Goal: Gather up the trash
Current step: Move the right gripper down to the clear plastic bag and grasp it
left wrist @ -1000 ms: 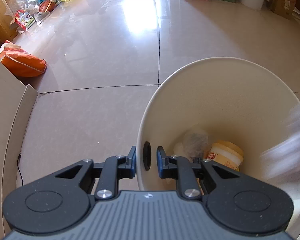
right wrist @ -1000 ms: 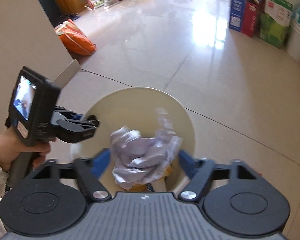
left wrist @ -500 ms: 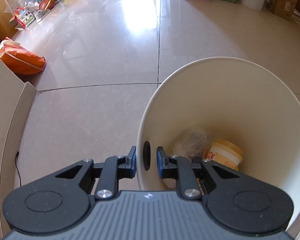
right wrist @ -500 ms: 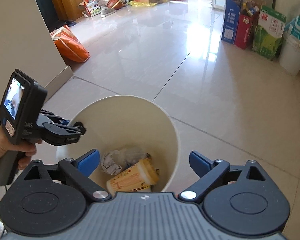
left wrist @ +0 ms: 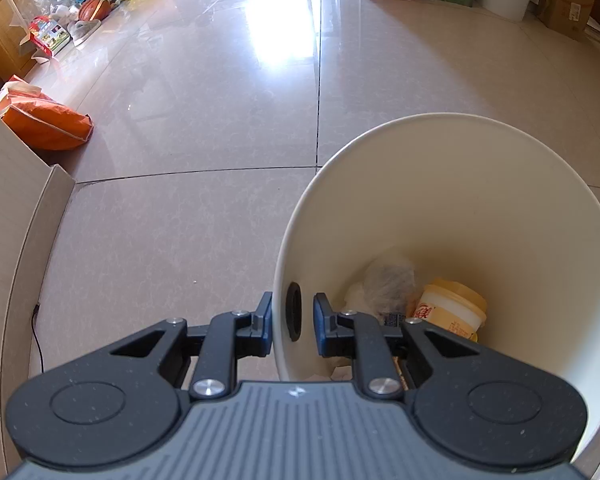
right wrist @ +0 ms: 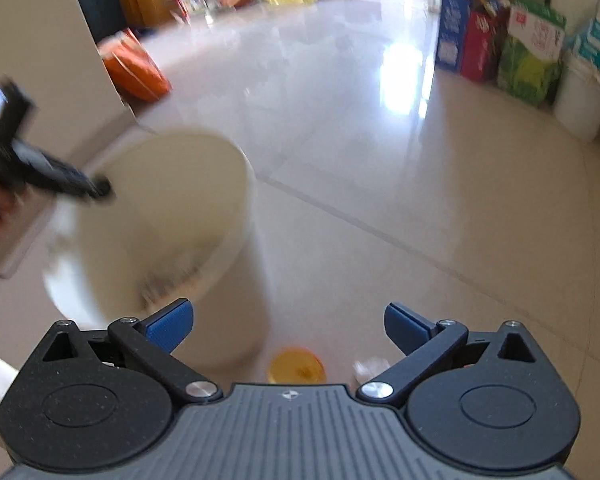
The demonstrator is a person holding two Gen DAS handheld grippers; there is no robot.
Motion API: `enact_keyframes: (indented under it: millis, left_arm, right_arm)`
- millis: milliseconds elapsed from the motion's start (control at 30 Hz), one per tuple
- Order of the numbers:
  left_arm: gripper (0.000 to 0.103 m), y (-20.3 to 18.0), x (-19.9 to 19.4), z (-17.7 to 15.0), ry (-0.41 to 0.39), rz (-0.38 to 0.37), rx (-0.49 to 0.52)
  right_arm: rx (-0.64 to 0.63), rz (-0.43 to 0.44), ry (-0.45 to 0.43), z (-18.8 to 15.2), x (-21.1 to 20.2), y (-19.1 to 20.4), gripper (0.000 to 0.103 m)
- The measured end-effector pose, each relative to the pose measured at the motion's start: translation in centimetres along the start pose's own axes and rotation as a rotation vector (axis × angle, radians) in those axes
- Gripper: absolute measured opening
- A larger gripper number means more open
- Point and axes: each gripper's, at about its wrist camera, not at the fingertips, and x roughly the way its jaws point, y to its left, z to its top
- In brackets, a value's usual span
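Left wrist view: the cream bin (left wrist: pixel 440 208) is pinched at its rim by the left gripper (left wrist: pixel 293 320); a yellow cup (left wrist: pixel 450 310) and crumpled paper (left wrist: pixel 384 284) are seen already inside. Right wrist view, blurred: the right gripper (right wrist: pixel 288 322) is spread wide, its jaws opening on nothing. A yellow lid (right wrist: pixel 297 369) and a paper scrap (right wrist: pixel 370 368) are left on the floor (right wrist: pixel 380 200) beside the bin, judged yet to be collected.

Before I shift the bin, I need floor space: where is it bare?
Bare tile lies beyond the bin, across the room's middle. The orange bag lies by the wall; boxes and a white bucket line the other side. A yellow lid lies by the bin's base.
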Motion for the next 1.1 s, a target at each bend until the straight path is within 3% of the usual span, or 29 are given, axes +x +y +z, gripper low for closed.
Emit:
enact_keyframes:
  millis: [167, 267, 400, 600, 867, 1100]
  left_arm:
    - [0.017, 0.0, 0.0, 0.0, -0.002, -0.001, 0.000]
    - [0.017, 0.0, 0.0, -0.1, -0.004, 0.001, 0.004]
    - [0.017, -0.3, -0.1, -0.1, -0.004, 0.009, 0.011]
    - [0.019, -0.5, -0.1, 0.1, 0.005, 0.010, 0.007]
    - [0.020, -0.6, 0.0, 0.1, 0.002, 0.016, 0.012]
    - [0.020, -0.4, 0.0, 0.1, 0.005, 0.005, -0.001]
  right_arm:
    - [-0.048, -0.072, 0.151, -6.0, 5.7, -1.8, 0.103]
    - [-0.147, -0.119, 0.249, -9.2, 9.0, -1.6, 0.103]
    - [-0.224, -0.157, 0.323, -12.2, 12.6, -2.4, 0.103]
    - [-0.205, -0.116, 0.347, -11.5, 16.8, -3.8, 0.103]
    - [-0.278, -0.089, 0.398, -10.4, 21.4, -3.9, 0.103]
    - [-0.087, 0.058, 0.501, -11.5, 21.8, -4.8, 0.103]
